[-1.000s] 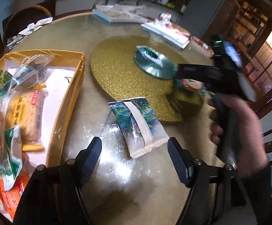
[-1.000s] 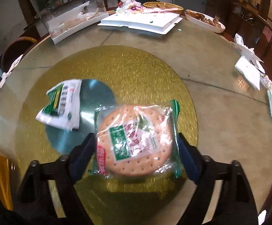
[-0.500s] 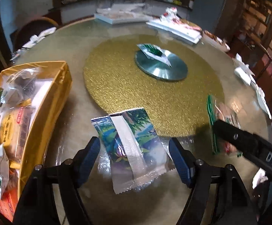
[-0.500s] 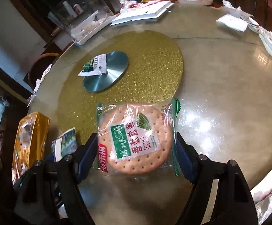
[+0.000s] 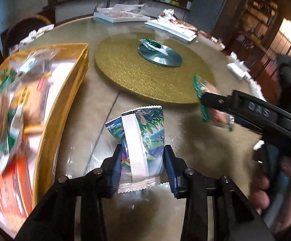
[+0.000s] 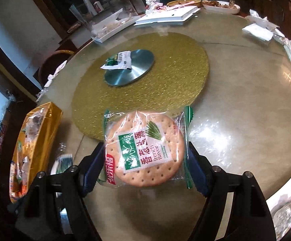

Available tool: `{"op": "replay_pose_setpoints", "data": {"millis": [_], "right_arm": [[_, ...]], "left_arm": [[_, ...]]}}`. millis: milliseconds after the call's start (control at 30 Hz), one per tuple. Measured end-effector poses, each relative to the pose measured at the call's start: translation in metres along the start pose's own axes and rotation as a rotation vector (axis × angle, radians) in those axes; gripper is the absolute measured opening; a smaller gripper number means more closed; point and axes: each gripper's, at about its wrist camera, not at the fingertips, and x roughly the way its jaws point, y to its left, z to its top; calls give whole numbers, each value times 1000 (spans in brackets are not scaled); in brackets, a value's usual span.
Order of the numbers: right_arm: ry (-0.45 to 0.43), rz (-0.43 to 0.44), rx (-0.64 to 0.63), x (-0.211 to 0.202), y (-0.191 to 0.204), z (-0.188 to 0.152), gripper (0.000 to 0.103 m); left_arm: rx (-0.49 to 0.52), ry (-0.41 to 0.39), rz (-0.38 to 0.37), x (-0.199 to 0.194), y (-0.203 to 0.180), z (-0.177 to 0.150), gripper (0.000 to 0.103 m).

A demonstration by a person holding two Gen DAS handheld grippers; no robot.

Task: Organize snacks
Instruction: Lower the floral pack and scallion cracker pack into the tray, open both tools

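Now the left gripper (image 5: pixel 143 164) has its jaws closing on the flat blue-and-green leaf-printed snack packet with a white back seam (image 5: pixel 139 140), whose sides the blue pads already touch; a second ago those jaws stood wide apart with the packet lying loose between them on the glossy round table (image 5: pixel 97 108). The right gripper (image 6: pixel 145 160) stays clamped on the round cracker in clear green-edged wrapping (image 6: pixel 145 148), which then hung over the glittery gold round mat (image 6: pixel 165 70) and now hangs past the mat's near rim, over bare tabletop. The left wrist view alone shows the person's hand (image 5: pixel 273 184) around the right tool's black handle, and the cracker pack edge-on. The right wrist view alone shows the cracker's printed face and the dishes at the far rim. Both views show the yellow tray of snacks (image 5: pixel 65 108) at the left and a small green-and-white sachet (image 6: pixel 117 61) on the silver disc (image 6: pixel 133 68). The leaf packet's long axis runs away from the camera, crimped end nearest, leaning slightly left.
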Motion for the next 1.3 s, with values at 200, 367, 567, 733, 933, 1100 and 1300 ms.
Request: {"op": "replay_pose_setpoints", "data": {"millis": [200,367,567,733,933,1100,1300], "right_arm": [[-21,132,30,-10,7,-7,78],[-76,253,-54,-34,46,-10,78],[-73,391,-200,-39,117,-19,78],[-16,439,-284,-11,178,-19,78],[79,413,-365,40,237,-23,78],[133,380,-372,66,250,-31,78],[151,373,-337,76,246,-34,84]], "left_arm": [[-41,-67,-71,-34,1,-2,38],[-69,-148,-102,-75,16,-2,38],[-138,-252,-47,-123,65,6,37],[-188,-277,70,-137,118,19,36],[-222,-241,122,-121,177,42,35],[-230,-171,181,-95,206,53,34],[-224,-123,199,-80,212,55,38]]}}
